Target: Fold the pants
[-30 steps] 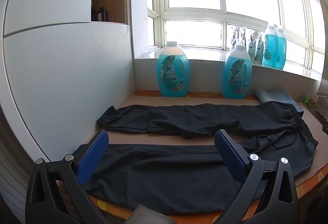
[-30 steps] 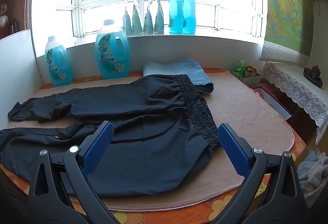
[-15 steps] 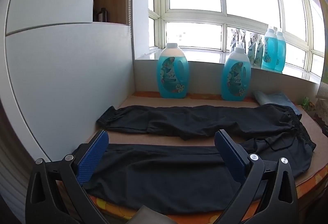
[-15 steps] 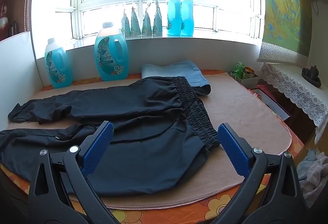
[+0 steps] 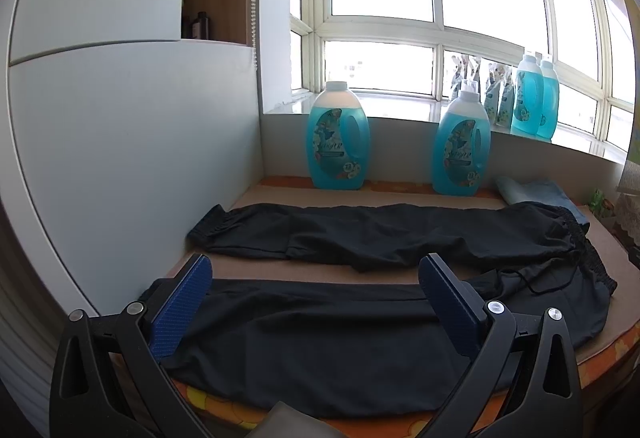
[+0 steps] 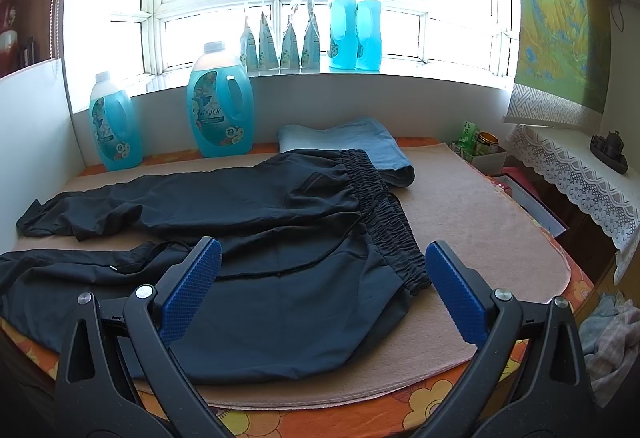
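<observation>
Black pants (image 5: 360,230) (image 6: 260,205) lie spread flat on a tan mat (image 6: 480,205), both legs running to the left and the elastic waistband (image 6: 388,222) to the right. A drawstring lies loose across the near leg. My left gripper (image 5: 316,294) hovers open above the near leg's cuff end, nothing between its blue pads. My right gripper (image 6: 320,278) is open too, held over the near hip and waistband corner, holding nothing.
Two blue detergent jugs (image 5: 338,141) (image 5: 462,149) stand at the back wall; more bottles (image 6: 354,25) and pouches line the windowsill. A folded blue garment (image 6: 360,141) lies behind the waistband. A white cabinet (image 5: 120,137) bounds the left side; boxes and a lace-covered shelf (image 6: 580,177) sit at right.
Both grippers have shifted slightly, with the view tilting a little; the pants lie as before and both grippers stay open.
</observation>
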`<action>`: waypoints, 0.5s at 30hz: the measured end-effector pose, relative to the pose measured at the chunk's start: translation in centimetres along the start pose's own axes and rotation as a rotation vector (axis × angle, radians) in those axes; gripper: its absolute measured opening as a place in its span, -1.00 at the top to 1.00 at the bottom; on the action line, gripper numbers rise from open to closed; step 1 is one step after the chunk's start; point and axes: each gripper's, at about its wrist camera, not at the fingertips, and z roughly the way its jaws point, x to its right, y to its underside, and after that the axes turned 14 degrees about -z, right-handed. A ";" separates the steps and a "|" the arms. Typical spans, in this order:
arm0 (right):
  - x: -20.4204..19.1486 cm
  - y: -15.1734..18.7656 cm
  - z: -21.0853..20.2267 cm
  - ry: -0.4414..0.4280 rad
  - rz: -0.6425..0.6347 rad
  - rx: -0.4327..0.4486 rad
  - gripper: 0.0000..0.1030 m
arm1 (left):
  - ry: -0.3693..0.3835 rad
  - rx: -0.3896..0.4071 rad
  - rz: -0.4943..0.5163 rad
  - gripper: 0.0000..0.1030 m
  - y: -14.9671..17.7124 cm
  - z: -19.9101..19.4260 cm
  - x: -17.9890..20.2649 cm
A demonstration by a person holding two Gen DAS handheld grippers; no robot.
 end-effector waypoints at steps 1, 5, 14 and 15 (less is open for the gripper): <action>0.0 0.0 0.0 0.001 0.000 0.000 -1.00 | 0.001 0.000 0.000 -0.99 0.0 0.0 0.0; 0.0 0.0 0.0 0.001 -0.001 0.001 -1.00 | 0.002 0.001 0.001 -0.99 0.0 0.0 0.0; -0.1 0.1 0.0 0.002 -0.001 0.000 -1.00 | 0.002 0.002 0.003 -0.99 0.2 -0.1 0.1; -0.1 0.1 0.0 0.001 -0.002 0.000 -1.00 | 0.002 0.003 0.004 -0.99 0.2 -0.1 0.1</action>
